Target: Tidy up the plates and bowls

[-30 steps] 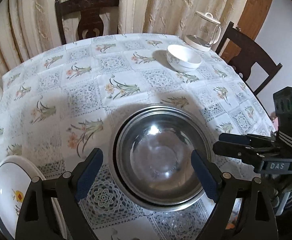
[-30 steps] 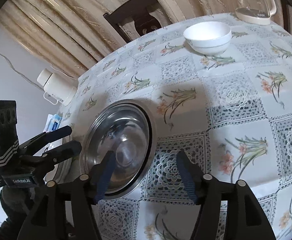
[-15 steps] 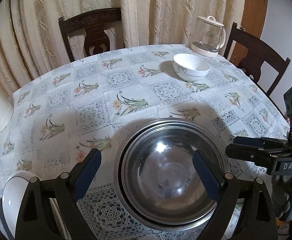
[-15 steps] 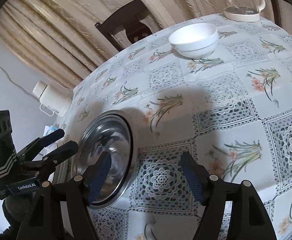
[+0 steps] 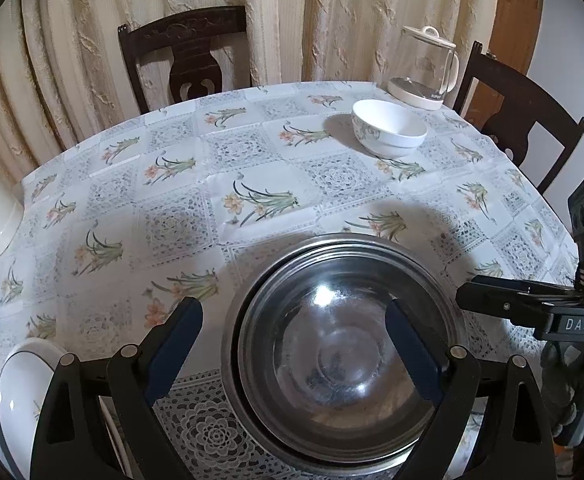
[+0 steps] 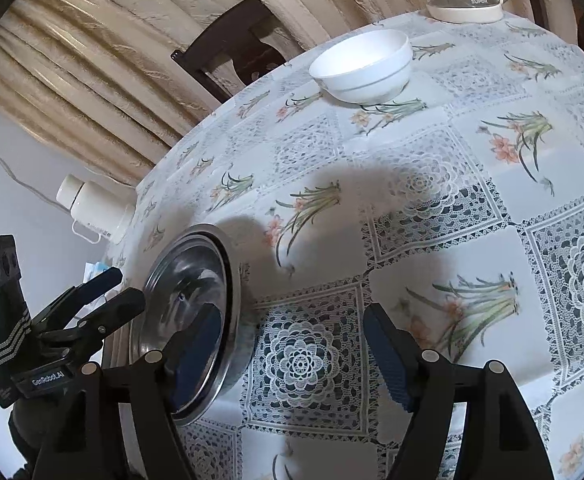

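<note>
Left gripper jaws spread wide, holding nothing; steel bowl directly ahead between fingers. Right gripper likewise spread, empty, bowl at its left finger. White bowl far ahead, likely next for nesting.

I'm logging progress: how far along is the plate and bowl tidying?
Done: nothing visibly stacked. In hand: nothing; left tongs and right tongs are open by the steel bowl. Left: white bowl sits far off, and a white dish at the near edge.
</note>
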A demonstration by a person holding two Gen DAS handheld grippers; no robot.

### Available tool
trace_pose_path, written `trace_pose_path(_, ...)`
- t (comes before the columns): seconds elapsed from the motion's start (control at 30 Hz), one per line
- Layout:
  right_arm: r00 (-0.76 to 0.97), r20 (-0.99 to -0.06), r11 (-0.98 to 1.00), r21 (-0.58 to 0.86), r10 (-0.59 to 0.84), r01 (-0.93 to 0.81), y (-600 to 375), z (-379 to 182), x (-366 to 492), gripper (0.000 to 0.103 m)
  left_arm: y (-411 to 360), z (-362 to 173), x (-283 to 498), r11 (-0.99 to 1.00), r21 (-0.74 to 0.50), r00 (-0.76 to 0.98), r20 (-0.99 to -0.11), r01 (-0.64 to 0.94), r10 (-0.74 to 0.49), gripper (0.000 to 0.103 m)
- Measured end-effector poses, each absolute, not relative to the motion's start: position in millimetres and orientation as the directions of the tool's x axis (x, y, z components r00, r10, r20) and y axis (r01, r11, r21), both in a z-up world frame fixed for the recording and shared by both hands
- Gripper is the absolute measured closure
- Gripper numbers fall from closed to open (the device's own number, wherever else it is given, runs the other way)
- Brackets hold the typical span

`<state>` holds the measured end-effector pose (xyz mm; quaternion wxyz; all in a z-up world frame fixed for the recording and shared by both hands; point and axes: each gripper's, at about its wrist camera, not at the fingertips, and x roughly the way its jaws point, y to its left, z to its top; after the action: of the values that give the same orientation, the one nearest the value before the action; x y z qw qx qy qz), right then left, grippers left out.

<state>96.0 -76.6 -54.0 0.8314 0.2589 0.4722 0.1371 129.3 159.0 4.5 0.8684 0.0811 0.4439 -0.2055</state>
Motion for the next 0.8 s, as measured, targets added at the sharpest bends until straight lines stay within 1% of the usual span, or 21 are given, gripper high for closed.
trace_pose_path(0.17,0.521,-0.711,0.824,0.566,0.472,0.026,-81.8,-55.2,97.3,0.026,154.4,3.9,132.2,0.898,-0.06,0.503,-0.811,0.436,-0.298,0.01)
trace_pose_path(0.3,0.532,-0.705,0.82,0.571,0.469,0.034,-88.6,-53.7,99.8,0.026,151.6,3.9,137.9,0.893,-0.106,0.471,-0.819,0.437,-0.328,0.01)
trace_pose_path(0.5,0.555,-0.693,0.814,0.579,0.461,0.047,-100.2,-46.8,108.8,0.026,144.6,5.4,156.6,0.876,-0.239,0.381,-0.83,0.419,-0.408,0.01)
trace_pose_path(0.8,0.609,-0.669,0.8,0.593,0.426,0.093,-125.1,-37.1,132.0,0.026,120.6,12.5,191.5,0.858,-0.314,0.308,-0.837,0.408,-0.453,0.01)
